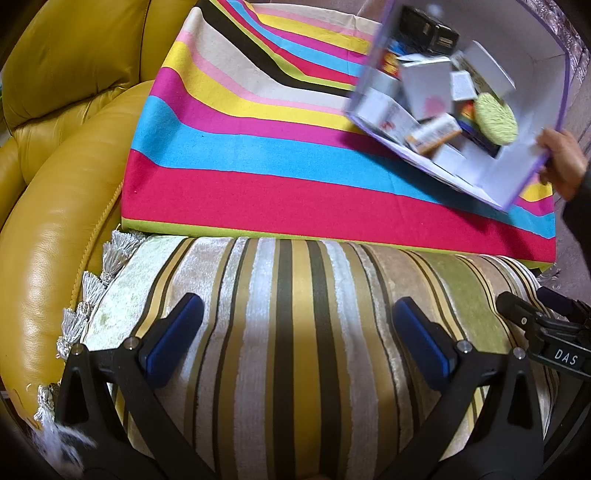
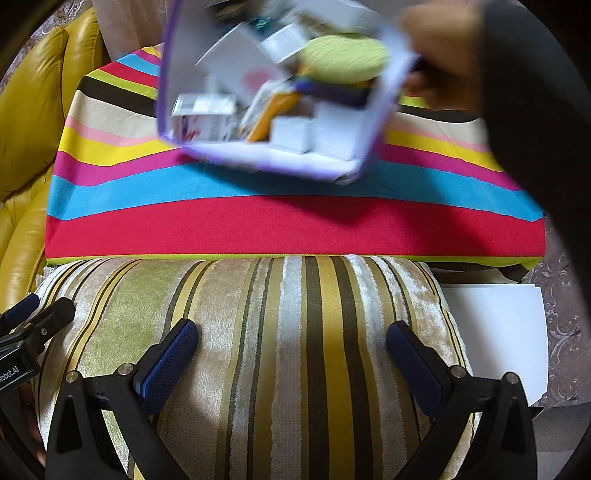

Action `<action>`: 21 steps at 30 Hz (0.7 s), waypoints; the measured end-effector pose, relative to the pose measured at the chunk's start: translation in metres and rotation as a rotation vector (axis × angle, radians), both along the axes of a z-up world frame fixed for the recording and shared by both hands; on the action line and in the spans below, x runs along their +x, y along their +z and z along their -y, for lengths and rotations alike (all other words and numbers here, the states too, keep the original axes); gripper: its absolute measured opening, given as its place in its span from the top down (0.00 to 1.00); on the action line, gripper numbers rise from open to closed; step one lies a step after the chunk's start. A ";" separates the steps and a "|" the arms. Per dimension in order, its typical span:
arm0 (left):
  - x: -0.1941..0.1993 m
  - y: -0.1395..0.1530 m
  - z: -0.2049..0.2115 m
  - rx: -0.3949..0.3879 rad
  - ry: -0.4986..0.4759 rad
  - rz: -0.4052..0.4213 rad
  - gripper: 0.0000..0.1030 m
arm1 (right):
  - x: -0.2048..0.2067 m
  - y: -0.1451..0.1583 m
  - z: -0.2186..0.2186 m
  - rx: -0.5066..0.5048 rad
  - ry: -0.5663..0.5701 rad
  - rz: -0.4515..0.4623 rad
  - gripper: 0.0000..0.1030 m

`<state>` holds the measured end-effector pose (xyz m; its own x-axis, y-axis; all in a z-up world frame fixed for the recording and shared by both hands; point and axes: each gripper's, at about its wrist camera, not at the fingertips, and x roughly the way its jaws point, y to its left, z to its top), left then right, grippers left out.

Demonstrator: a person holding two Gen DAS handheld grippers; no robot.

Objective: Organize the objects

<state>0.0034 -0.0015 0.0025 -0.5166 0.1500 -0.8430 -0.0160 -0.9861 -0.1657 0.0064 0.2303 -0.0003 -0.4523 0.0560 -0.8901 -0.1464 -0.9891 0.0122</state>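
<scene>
A hand (image 1: 563,162) (image 2: 439,55) holds a purple-edged white box (image 1: 532,96) (image 2: 295,162) tilted above the bright striped cloth (image 1: 258,155) (image 2: 258,225). Inside lie several small cartons, a round green pad (image 1: 495,118) (image 2: 343,59), an orange carton (image 1: 434,134) (image 2: 273,114) and a black box (image 1: 432,31). The box is blurred in the right wrist view. My left gripper (image 1: 297,301) hangs open over a striped velvet cushion (image 1: 295,369), nothing between its blue pads. Beside it, my right gripper (image 2: 292,325) is open over the same cushion (image 2: 295,387), also holding nothing.
A yellow leather sofa (image 1: 55,221) (image 2: 22,129) curves along the left. Silver tassels (image 1: 110,254) fringe the cushion's left edge. A white sheet (image 2: 495,332) lies to the cushion's right on a patterned grey surface (image 2: 561,295). A dark sleeve (image 2: 535,110) fills the upper right.
</scene>
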 end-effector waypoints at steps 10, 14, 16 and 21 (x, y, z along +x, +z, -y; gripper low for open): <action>-0.001 0.000 0.002 0.011 -0.003 -0.001 0.00 | -0.002 -0.001 -0.001 -0.002 -0.001 -0.002 0.00; 0.000 0.001 0.001 0.009 -0.005 0.001 0.00 | -0.001 -0.001 -0.002 -0.003 -0.001 -0.002 0.00; 0.001 0.001 0.001 0.008 -0.007 0.002 0.00 | 0.001 0.000 -0.005 -0.005 -0.001 -0.003 0.00; -0.003 0.000 0.002 0.001 -0.012 0.005 0.00 | 0.001 0.001 -0.008 -0.011 -0.002 -0.003 0.00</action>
<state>0.0000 -0.0039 0.0021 -0.5107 0.1571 -0.8453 -0.0275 -0.9856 -0.1666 0.0073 0.2385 0.0010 -0.4551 0.0475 -0.8892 -0.1488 -0.9886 0.0233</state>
